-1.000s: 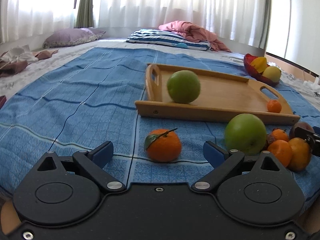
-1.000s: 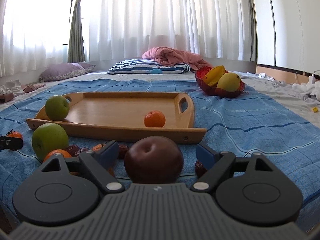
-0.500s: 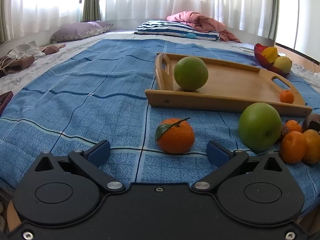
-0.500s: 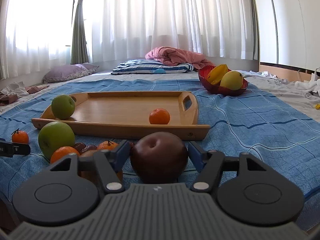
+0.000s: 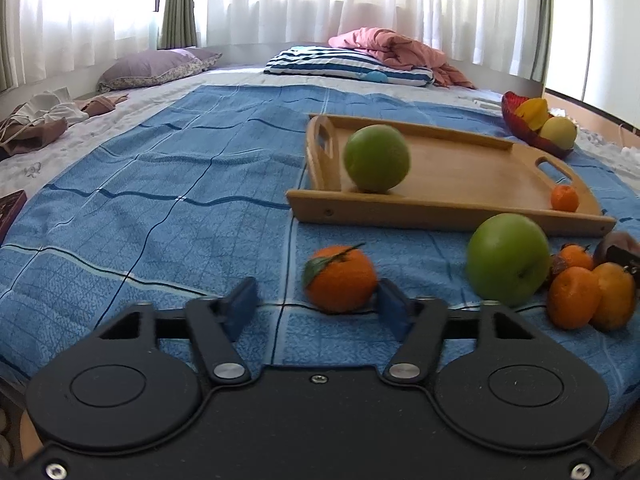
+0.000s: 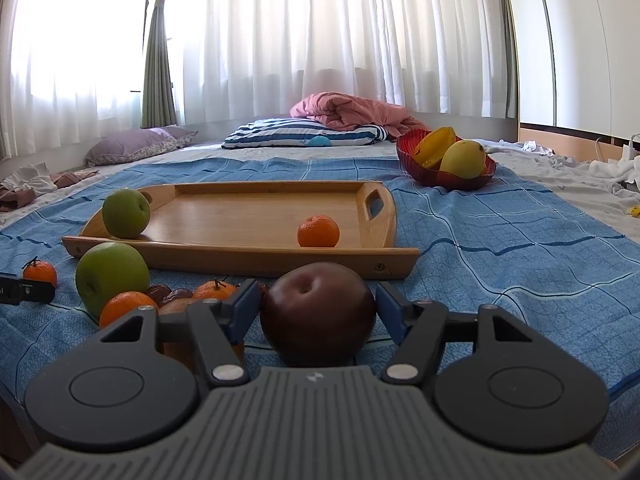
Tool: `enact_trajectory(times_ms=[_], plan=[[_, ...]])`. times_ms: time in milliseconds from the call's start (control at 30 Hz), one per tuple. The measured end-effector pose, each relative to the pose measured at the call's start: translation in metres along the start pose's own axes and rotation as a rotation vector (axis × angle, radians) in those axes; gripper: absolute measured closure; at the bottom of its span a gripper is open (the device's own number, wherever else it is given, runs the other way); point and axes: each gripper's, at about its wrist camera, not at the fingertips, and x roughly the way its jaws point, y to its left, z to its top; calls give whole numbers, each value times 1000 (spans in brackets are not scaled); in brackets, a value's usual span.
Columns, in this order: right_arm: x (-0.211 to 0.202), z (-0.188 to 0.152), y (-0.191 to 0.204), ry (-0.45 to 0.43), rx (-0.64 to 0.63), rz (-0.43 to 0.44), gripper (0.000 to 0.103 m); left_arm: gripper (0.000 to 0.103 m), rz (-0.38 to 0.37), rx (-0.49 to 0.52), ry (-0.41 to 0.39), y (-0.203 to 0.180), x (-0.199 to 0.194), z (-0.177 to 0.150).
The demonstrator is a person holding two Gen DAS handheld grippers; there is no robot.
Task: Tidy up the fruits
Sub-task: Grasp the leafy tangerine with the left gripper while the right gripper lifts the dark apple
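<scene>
Your left gripper [image 5: 316,306] had its fingers wide a second ago, with the orange [image 5: 340,278] lying loose ahead of them. Now the fingers are closing. The right finger [image 5: 390,308] is just at the orange's side, but the left finger [image 5: 242,304] is well apart from it, so the orange is between them and not gripped yet. Your right gripper [image 6: 316,306] has changed too: its fingers stood wide around the dark apple [image 6: 318,314] a second ago, and now both press on its sides, so you have it. Both hands have stayed in place. The tray [image 6: 224,252] on the bed's blue cloth [image 5: 160,200] holds only a green apple [image 6: 126,214] and a small orange [image 6: 319,231], and more fruit still lies in front of it. So I think you are almost ready to lift the dark apple to the tray, and the orange once the left fingers meet it.
</scene>
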Motion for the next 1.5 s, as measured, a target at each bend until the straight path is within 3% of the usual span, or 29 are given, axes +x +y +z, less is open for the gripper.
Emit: enact_trajectory(times_ms=[33,100,700,767,900,1033,1267,1500], plan=[[0,0,0,0,1,0,34,63,-11,3,4,-1,-1,1],[0,0,0,2,2,1,34,66,-10,16,4,-5,-2,2],[14,2,-15,79,126,71,25,66,37,31,-22,-13,-11,5],[14,2,-15,80,127,73,25,66,39,36,-28,-15,-11,6],[12,1,-11,64,102,55,37,66,52,54,-42,-18,-13,6],[9,0,-9,42,94,49,38,66,84,70,-52,-22,-14,7],[7,1,-12,30,120,80,38,66,71,66,-71,-18,-17,13],[13,17,-28,-2,272,156,38,67,69,83,-107,-19,-16,34]])
